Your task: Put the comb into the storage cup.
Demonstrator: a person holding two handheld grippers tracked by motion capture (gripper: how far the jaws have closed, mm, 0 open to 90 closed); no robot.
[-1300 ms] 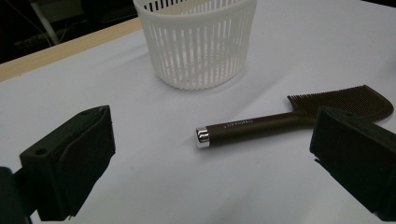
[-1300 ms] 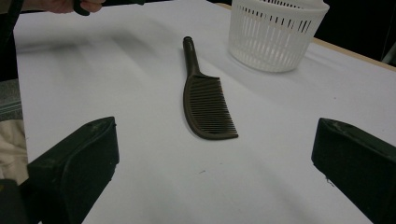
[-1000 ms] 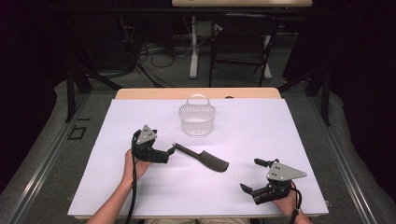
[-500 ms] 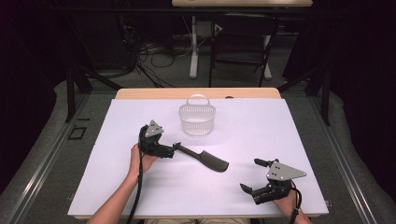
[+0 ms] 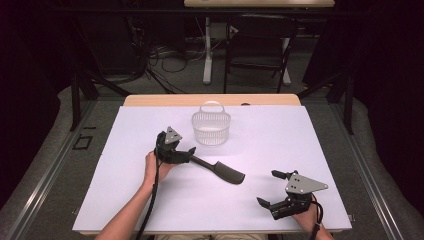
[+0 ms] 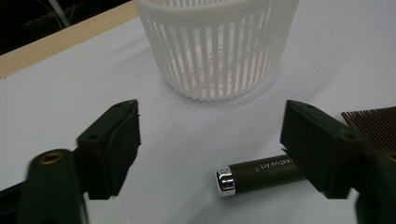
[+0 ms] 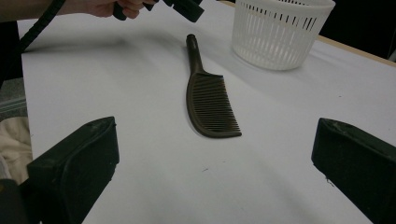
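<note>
A dark brown comb lies flat on the white table, handle toward the left. In the left gripper view its silver-capped handle sits between the jaws, close to the right one, and the pads do not press on it. My left gripper is open, and its jaws have just been closing around the handle end. My right gripper rests open near the front right edge with nothing between its jaws. It faces the comb from a distance.
A white slatted basket with a handle stands just behind the comb, toward the table's far edge. The table's wooden far edge runs behind it. Chairs and cables fill the dark floor beyond.
My left gripper moved right to the comb's handle end, and its jaws now straddle the handle. The right gripper and the comb have not moved.
</note>
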